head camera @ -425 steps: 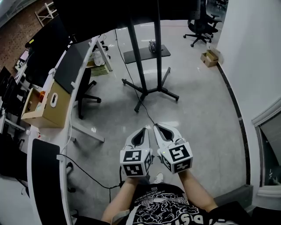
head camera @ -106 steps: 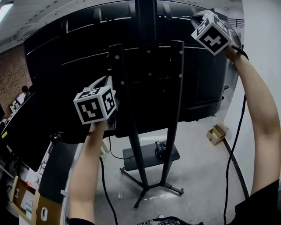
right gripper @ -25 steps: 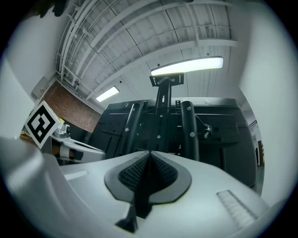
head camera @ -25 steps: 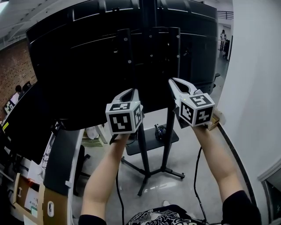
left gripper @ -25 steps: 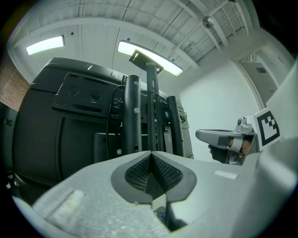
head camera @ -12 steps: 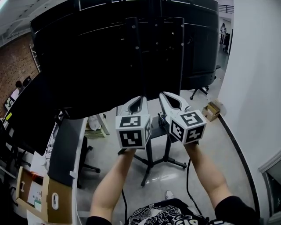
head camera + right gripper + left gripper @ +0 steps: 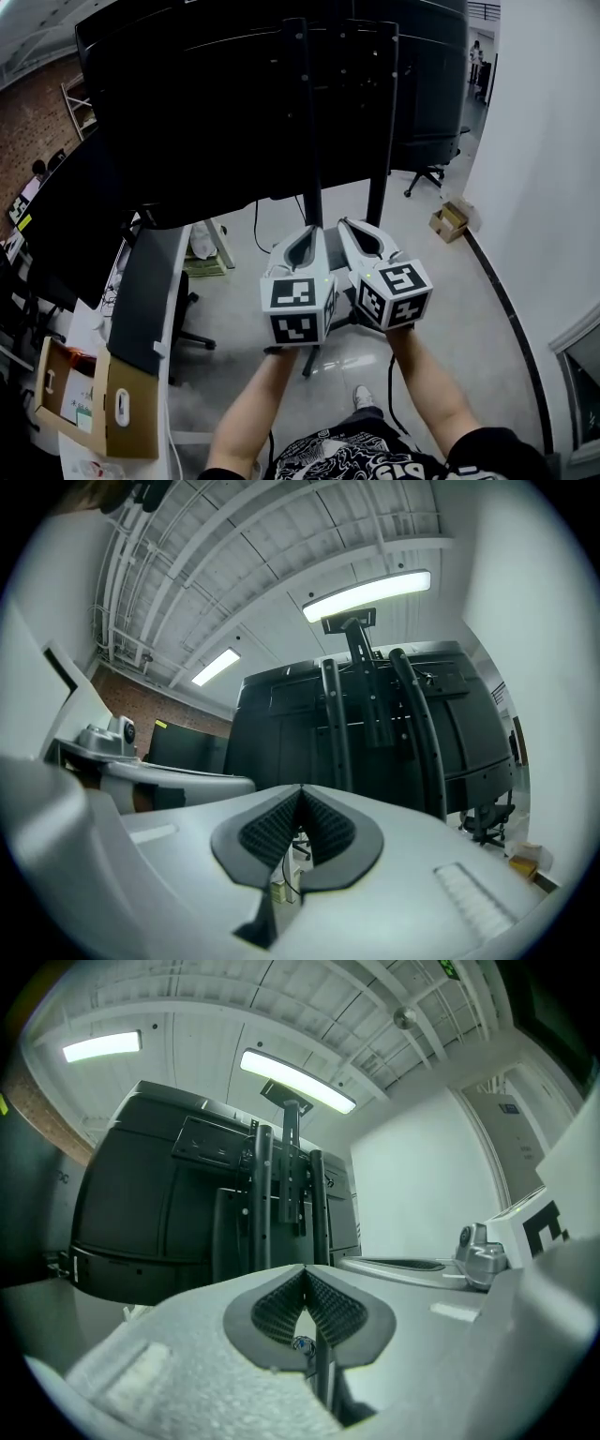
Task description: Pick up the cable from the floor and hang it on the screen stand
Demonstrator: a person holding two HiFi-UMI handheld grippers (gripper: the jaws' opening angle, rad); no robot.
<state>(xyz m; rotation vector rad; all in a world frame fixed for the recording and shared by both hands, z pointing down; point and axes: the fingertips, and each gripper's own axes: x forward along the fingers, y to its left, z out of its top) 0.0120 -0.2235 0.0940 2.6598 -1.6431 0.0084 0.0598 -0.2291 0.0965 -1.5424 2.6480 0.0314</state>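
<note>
**Both claws closed on nothing; cable loose by the right forearm**

Nearest: left gripper (image 7: 313, 232) and right gripper (image 7: 345, 225), side by side and almost touching, tips pointing at the stand. In the left gripper view the ribbed black pads (image 7: 281, 1305) meet at the tip with nothing between them. The right gripper view shows the same: pads (image 7: 330, 829) pressed together, empty.

Thin black cable (image 7: 389, 375): a short run shows just inside the right forearm, dropping toward the glossy grey floor (image 7: 450, 309). Neither gripper touches it. Its upper part is hidden behind the right gripper, so I can't tell what it hangs from.

Left, at the near end of the white desk (image 7: 89, 330): open brown cardboard box (image 7: 117, 412) with an oval handle cutout. Inside is something white with a green patch; the rest is too dark to read. Black office chair (image 7: 185, 314) sits just beside the desk.

Further: black two-post metal screen stand (image 7: 380, 141), base mostly hidden behind the grippers. It carries the big black screen (image 7: 206, 112), back side toward the camera.

Far right, by the white wall (image 7: 534, 169): small open cardboard box (image 7: 448, 222) on the floor, contents not readable.
</note>
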